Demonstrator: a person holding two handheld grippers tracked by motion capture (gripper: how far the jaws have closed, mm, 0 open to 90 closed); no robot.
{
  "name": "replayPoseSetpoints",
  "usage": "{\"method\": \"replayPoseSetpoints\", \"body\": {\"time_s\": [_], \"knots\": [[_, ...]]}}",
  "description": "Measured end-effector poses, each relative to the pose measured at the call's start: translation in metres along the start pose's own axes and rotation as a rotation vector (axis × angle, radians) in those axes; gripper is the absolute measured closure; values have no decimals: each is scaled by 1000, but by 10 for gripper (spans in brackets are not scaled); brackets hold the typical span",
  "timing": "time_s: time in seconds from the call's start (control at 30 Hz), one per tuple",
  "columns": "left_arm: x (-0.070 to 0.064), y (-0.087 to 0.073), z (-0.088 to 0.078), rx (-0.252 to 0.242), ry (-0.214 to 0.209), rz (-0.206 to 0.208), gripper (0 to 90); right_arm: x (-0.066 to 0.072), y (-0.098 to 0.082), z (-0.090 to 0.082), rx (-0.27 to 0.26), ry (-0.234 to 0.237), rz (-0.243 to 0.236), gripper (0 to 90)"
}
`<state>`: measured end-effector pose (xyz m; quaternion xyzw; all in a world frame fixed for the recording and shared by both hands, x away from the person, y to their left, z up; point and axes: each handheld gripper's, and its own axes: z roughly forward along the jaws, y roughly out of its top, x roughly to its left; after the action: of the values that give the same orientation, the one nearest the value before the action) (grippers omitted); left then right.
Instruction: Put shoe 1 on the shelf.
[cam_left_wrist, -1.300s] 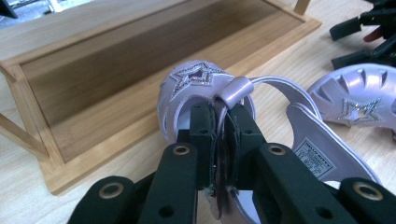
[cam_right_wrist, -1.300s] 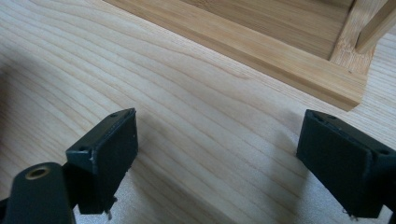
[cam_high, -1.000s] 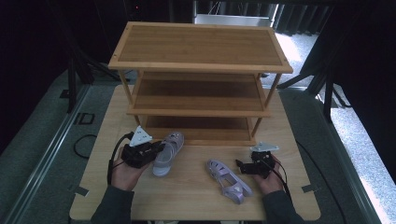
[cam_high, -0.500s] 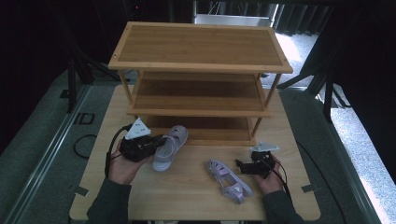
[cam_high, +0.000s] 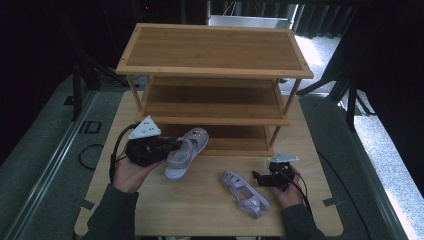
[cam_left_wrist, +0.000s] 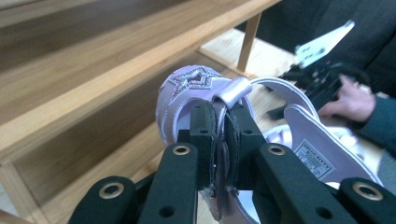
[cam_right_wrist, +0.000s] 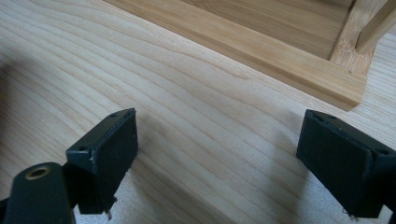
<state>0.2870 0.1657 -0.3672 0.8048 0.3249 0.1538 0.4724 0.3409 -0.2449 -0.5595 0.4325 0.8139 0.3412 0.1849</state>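
bamboo shelving, a three-tier rack (cam_high: 215, 70), stands at the back of a pale wooden table (cam_high: 200, 200). the left gripper (cam_high: 167, 146) has its jaws pinched tight on the strap of a lilac sandal (cam_high: 185, 151), holding it tilted just in front of the rack's bottom shelf, toe end toward the shelf; up close the strap (cam_left_wrist: 224, 93) is squeezed between both pads and a star on the toe band shows. a second lilac sandal (cam_high: 245, 192) lies flat on the table, near the right gripper (cam_high: 257, 176), whose jaws are spread wide over bare wood beside the rack's corner post (cam_right_wrist: 355, 32), touching nothing.
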Motion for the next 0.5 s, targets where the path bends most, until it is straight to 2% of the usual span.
{"method": "replayPoseSetpoints", "body": {"time_s": [0.23,0.37,0.4,0.5], "knots": [[-8,20,-8,-34,4,4,832,0,0,0,0,0,-1,121],[-9,31,-6,-48,36,8,832,0,0,0,0,0,0,121],[-9,36,-4,-53,58,7,832,0,0,0,0,0,0,121],[-6,42,2,-71,90,6,832,0,0,0,0,0,0,121]]}}
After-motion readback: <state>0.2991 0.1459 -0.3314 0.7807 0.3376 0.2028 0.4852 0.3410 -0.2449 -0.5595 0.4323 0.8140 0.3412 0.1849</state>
